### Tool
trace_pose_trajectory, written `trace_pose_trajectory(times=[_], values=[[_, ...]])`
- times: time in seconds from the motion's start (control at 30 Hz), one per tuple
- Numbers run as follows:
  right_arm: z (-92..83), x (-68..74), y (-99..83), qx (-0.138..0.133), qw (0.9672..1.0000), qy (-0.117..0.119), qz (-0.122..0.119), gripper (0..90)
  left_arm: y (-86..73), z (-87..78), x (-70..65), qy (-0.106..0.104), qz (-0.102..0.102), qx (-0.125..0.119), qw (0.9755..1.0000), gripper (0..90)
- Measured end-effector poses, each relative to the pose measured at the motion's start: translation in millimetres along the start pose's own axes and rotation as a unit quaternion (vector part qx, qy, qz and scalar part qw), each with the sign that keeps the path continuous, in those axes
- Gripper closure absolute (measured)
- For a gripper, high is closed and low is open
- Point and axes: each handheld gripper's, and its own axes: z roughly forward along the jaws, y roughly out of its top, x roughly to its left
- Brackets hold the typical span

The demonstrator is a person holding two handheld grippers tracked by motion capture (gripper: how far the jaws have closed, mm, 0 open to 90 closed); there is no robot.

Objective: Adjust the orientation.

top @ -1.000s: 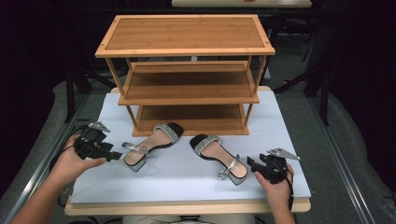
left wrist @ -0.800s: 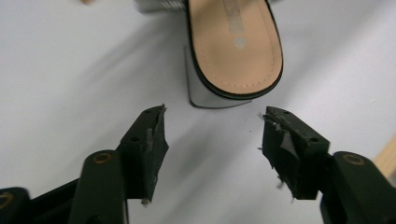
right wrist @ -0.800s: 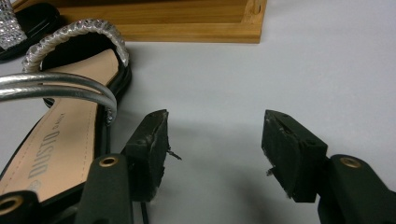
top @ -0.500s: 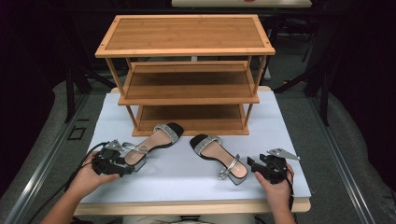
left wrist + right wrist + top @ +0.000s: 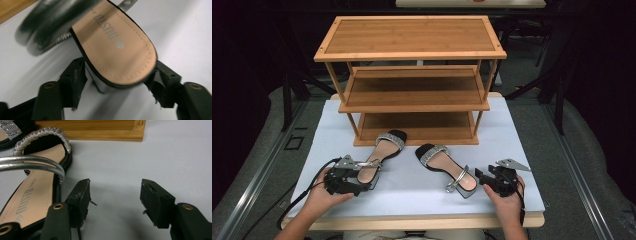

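Since the earlier frames the left gripper [image 5: 362, 181] has come in from the table's left edge and down to the heel of the left sandal [image 5: 379, 156], and its jaws have just been opening with that heel between them; the right gripper [image 5: 483, 178] has stayed where it was. In the high view both sandals lie on the white table cover [image 5: 412, 192] in front of the wooden shoe rack [image 5: 412, 95], toes toward the rack, the right sandal [image 5: 446, 167] with its heel just beside the right gripper. In the left gripper view the jaws stand wide on either side of the tan insole's heel end [image 5: 117, 47]; whether the pads press on it I cannot tell. In the right gripper view the jaws stand well apart over bare cover with nothing between them, the right sandal [image 5: 35, 192] lying just outside one jaw.
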Motion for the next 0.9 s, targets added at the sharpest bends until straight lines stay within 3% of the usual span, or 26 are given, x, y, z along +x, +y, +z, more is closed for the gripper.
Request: trace_pose_trajectory(times=[0.07,0.2,0.23,0.33,0.37,0.43,0.5,0.63,0.67,0.73,0.77,0.9], values=[[0.1,-0.7,-0.2,-0.004,1.0,0.003,0.001,40.6,0.1,5.3,-2.0,0.003,-0.002,-0.014,0.9999,31.1],[-0.3,-2.1,-0.2,-0.001,1.0,-0.002,0.003,40.6,2.4,7.5,-6.7,0.005,0.0,-0.014,0.9999,31.1],[0.0,-2.6,-0.3,0.0,1.0,0.001,0.003,40.6,9.5,6.6,-14.6,0.026,0.026,0.003,0.9993,31.9],[0.3,-1.3,-0.2,0.001,1.0,0.004,0.003,40.6,18.4,7.3,-20.3,0.032,0.029,0.022,0.9988,32.0],[0.3,-1.3,-0.2,0.001,1.0,0.004,0.003,40.6,22.7,7.4,-21.5,0.032,0.025,0.027,0.9988,32.0],[0.4,-0.6,0.0,0.001,1.0,0.003,0.001,40.6,33.3,8.0,-20.9,0.022,-0.004,0.024,0.9995,32.1],[0.5,-0.3,-0.1,0.0,1.0,-0.006,0.002,40.6,35.8,8.6,-21.2,0.024,-0.005,0.025,0.9994,32.2],[0.1,-2.3,-0.2,0.0,1.0,0.002,0.003,40.6,50.5,14.6,-22.3,0.032,-0.027,0.022,0.9989,32.3],[0.2,-2.2,-0.2,0.0,1.0,0.002,0.003,40.6,59.3,20.6,-21.9,0.042,-0.034,0.017,0.9984,32.4],[0.1,-2.1,-0.1,0.0,1.0,0.003,0.003,40.6,64.1,24.3,-20.1,0.045,-0.04,0.016,0.9981,32.4],[0.1,-1.7,-0.1,0.0,1.0,0.002,0.002,40.6,72.9,31.3,-15.1,0.047,-0.055,0.005,0.9973,32.5],[-0.2,-2.4,-0.2,-0.001,1.0,0.002,0.002,40.6,86.4,40.5,-6.0,0.057,-0.077,-0.008,0.9954,33.0]])
